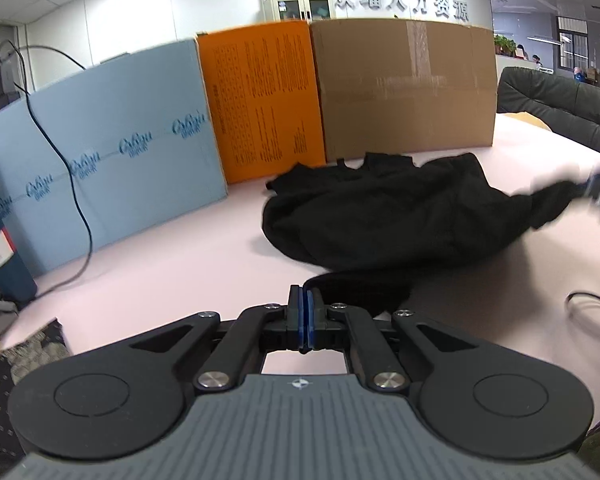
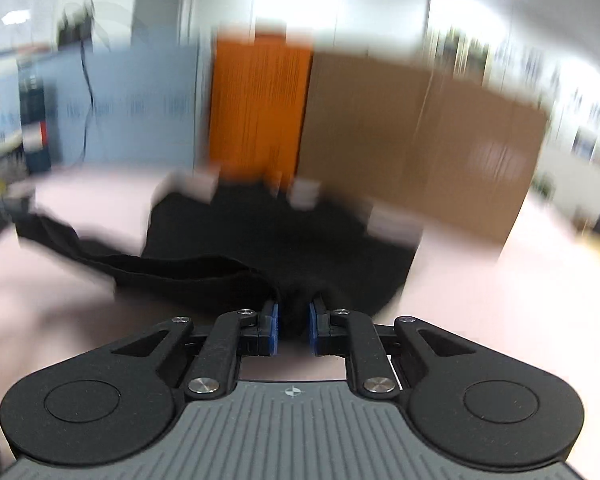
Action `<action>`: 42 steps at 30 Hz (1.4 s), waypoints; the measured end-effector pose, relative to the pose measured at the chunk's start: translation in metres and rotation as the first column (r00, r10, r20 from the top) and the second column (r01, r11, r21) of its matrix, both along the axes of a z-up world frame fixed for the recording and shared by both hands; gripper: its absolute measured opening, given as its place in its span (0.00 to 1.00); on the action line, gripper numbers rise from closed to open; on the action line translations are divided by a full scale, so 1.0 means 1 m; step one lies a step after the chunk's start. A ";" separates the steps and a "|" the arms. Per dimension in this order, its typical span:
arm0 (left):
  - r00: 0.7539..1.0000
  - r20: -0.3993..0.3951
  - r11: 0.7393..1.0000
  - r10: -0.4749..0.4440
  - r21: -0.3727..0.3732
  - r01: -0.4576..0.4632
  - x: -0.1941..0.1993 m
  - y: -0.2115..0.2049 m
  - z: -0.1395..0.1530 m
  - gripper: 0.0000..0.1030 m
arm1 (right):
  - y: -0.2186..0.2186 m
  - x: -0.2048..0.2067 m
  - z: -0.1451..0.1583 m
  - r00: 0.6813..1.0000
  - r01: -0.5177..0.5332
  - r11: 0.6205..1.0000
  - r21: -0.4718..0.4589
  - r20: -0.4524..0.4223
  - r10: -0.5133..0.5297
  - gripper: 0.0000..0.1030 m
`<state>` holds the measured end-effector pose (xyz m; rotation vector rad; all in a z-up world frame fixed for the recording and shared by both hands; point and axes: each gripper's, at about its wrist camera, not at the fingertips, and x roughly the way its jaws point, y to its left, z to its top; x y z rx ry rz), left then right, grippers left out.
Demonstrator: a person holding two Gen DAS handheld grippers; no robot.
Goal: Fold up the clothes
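Black cable (image 1: pixel 56 152) hanging over blue panel (image 1: pixel 112 140), far left of garment. Orange box (image 1: pixel 260 104) and brown carton (image 1: pixel 404 84) standing just behind garment. Black garment (image 1: pixel 380 216) crumpled on pink table (image 1: pixel 172 248), mid-table. Left gripper (image 1: pixel 304 304) at garment's near edge, blue pads pressed together, hem apparently pinched. Right gripper (image 2: pixel 293 320) at garment's right end, pads narrowly apart, bunch of cloth squeezed between. Right view blurred.

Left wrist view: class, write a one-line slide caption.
Left gripper shut beside a crumpled black garment on a pink table, boxes behind.
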<state>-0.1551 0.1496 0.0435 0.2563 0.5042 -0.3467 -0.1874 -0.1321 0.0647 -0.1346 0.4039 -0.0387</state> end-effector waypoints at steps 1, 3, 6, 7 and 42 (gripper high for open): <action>1.000 0.001 1.000 0.007 0.011 -0.007 0.001 0.001 0.000 0.02 | -0.001 -0.009 0.009 0.998 -0.008 1.000 -0.028 0.056 0.010 0.36; 0.999 -0.024 0.999 0.037 0.029 -0.036 0.006 0.007 -0.006 0.03 | -0.005 -0.018 0.016 0.997 -0.004 0.995 -0.103 0.079 0.012 0.89; 0.994 -0.067 0.996 0.082 0.038 -0.080 0.010 0.016 -0.014 0.03 | -0.025 -0.015 0.009 0.999 0.033 0.997 -0.075 -0.035 -0.036 0.88; 0.992 -0.079 0.995 0.094 0.040 -0.091 0.011 0.019 -0.017 0.03 | -0.034 -0.014 0.005 0.994 0.054 0.998 -0.028 -0.090 -0.056 0.88; 0.984 -0.131 0.991 0.119 0.076 -0.109 -0.009 0.034 -0.031 0.80 | -0.174 -0.094 -0.036 0.934 0.327 0.296 0.898 -0.258 -0.248 0.06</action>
